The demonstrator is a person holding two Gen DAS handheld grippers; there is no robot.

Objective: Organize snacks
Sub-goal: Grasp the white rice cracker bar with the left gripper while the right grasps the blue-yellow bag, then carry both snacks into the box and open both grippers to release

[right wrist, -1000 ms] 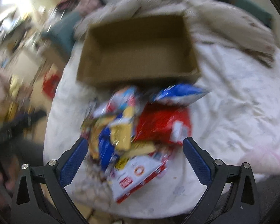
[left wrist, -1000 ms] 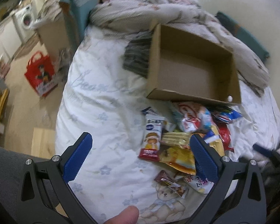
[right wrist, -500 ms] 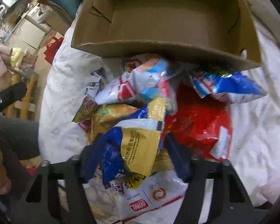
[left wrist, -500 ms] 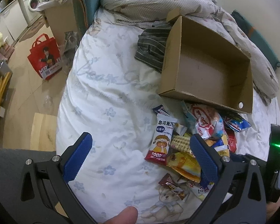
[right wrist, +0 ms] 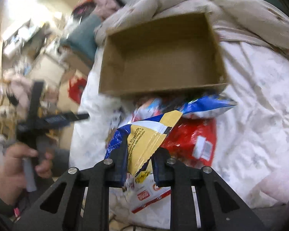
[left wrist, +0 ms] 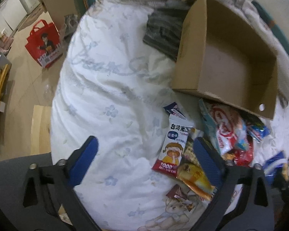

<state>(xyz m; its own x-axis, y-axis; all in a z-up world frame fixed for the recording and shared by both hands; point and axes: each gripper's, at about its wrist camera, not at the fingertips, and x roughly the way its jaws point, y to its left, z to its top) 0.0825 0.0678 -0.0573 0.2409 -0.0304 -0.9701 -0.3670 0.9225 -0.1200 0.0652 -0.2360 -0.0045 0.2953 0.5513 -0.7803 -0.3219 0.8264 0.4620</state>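
Note:
An open, empty cardboard box [left wrist: 233, 57] lies on the white bedspread; it also shows in the right wrist view [right wrist: 163, 57]. A pile of snack packets [left wrist: 227, 140] lies just in front of it. My right gripper [right wrist: 139, 152] is shut on a blue and yellow snack bag [right wrist: 146, 136] and holds it above the pile, short of the box. My left gripper [left wrist: 144, 152] is open and empty, over the bedspread left of the pile, its right finger beside a white and red rice cake packet [left wrist: 173, 146].
A red snack bag [right wrist: 192, 140] and a blue bag [right wrist: 208, 105] lie under the held bag. Dark striped clothing [left wrist: 163, 32] lies left of the box. A crumpled blanket [right wrist: 202, 2] is behind it. A red shopping bag [left wrist: 44, 42] stands on the floor at left.
My right gripper has closed on the blue and yellow bag and lifted it off the pile. My left gripper has drifted a little and stayed open.

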